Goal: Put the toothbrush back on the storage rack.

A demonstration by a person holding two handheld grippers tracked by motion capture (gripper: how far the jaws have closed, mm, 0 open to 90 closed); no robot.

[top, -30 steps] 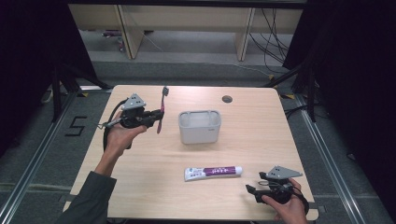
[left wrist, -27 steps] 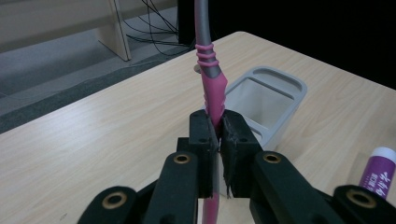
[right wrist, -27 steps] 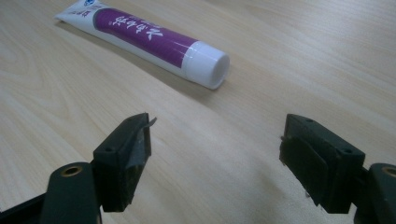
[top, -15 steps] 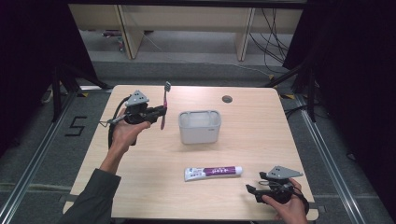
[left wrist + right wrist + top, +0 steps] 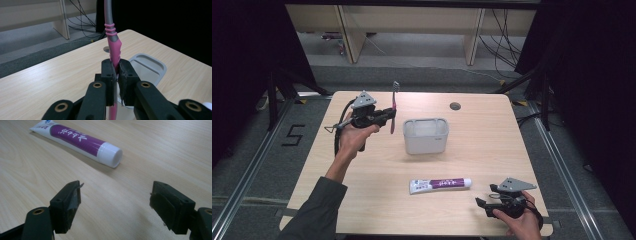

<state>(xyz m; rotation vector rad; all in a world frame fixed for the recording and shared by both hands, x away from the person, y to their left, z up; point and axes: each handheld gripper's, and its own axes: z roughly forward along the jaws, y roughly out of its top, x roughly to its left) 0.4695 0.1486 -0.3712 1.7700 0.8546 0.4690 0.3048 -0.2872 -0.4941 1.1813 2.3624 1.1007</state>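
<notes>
While the left gripper hangs in the air just to the left of the grey tub, its jaws are clenched on the pink handle of a toothbrush; the brush stands nearly upright, head uppermost, off the table and beside the tub's left wall without touching it. Seen in the left gripper view, the toothbrush has a bright pink grip that narrows upward into a grey neck ringed by three thin pink bands; the two black pads pinch the pink part from either side, and a stretch of handle runs on below them; the head is cut off by the top edge there. From the high view the head is small, greyish and tilted slightly away from the tub. The tub is a pale grey rectangular container with rounded corners and a flat rim, its mouth open upward.

Nearer the person than the tub lies a toothpaste tube, flat on the wood, white with a purple band and a white cap pointing right. The right gripper rests low at the table's near edge, well to the right of and nearer than the tub, just beyond the tube's cap; its jaws are spread wide with nothing but bare wood between them, the toothpaste tube lying ahead of them, untouched.
</notes>
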